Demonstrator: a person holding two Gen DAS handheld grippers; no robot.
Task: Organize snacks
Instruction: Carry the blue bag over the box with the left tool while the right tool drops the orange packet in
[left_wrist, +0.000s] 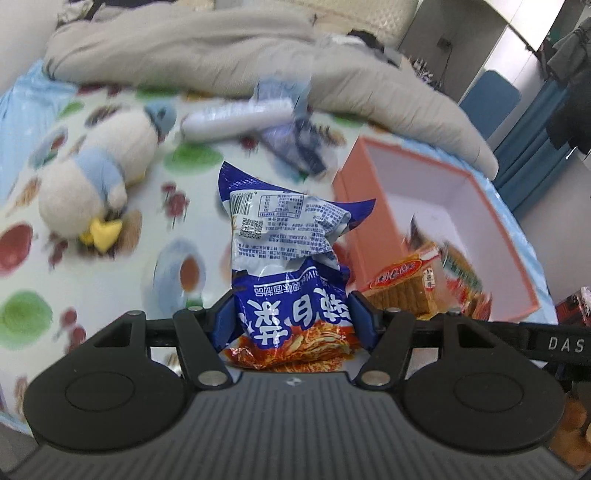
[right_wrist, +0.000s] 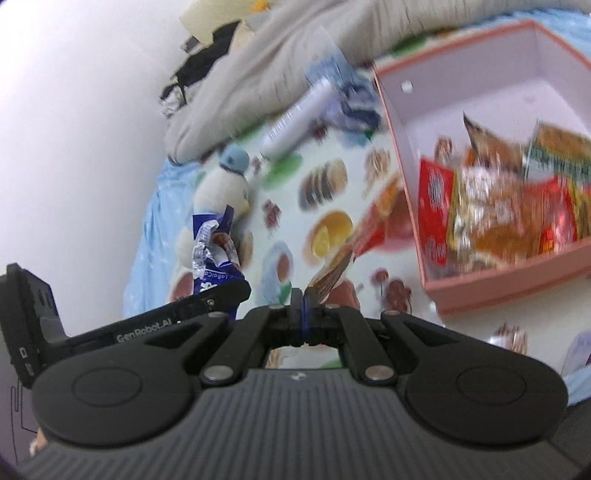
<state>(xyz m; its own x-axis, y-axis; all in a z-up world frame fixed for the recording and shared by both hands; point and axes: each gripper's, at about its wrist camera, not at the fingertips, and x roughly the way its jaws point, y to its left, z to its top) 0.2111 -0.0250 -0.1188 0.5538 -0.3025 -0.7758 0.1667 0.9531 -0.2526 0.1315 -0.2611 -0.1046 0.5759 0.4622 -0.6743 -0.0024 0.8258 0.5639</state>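
Broadly, by size:

1. Bed sheet (left_wrist: 110, 229), food-print pattern, with a grey quilt (left_wrist: 221, 48) bunched along its far side.

2. Pink box (left_wrist: 369, 221), open top, white inside, resting on the sheet. Several snack packets (right_wrist: 495, 210) lie heaped at its near end; the far half is bare.

3. Plush penguin (left_wrist: 96, 177), lying on the sheet well apart from the box. Not a snack; leave it.

4. Blue-and-white packet (left_wrist: 288, 258), held above the sheet just beside the box's near wall. Long axis runs straight away from the left gripper (left_wrist: 291, 317); the red printed end sits between the fingers, the crumpled barcode end points outward and slightly up. The left gripper's fingers are clenched on the packet's lower part.

5. Orange-brown packet (right_wrist: 332, 269), thin, pinched by one corner in the right gripper (right_wrist: 303, 299), whose fingers are squeezed almost together on it. Its long axis slants up and right toward the box.

6. White tube (left_wrist: 236, 118) and a dark blue wrapper (left_wrist: 295, 147) on the sheet near the quilt, not yet collected.

Handling note: the step appears to be carrying both packets to the box. Best to bring each over the bare far half, lower it flat, then release, so the heap does not spill.
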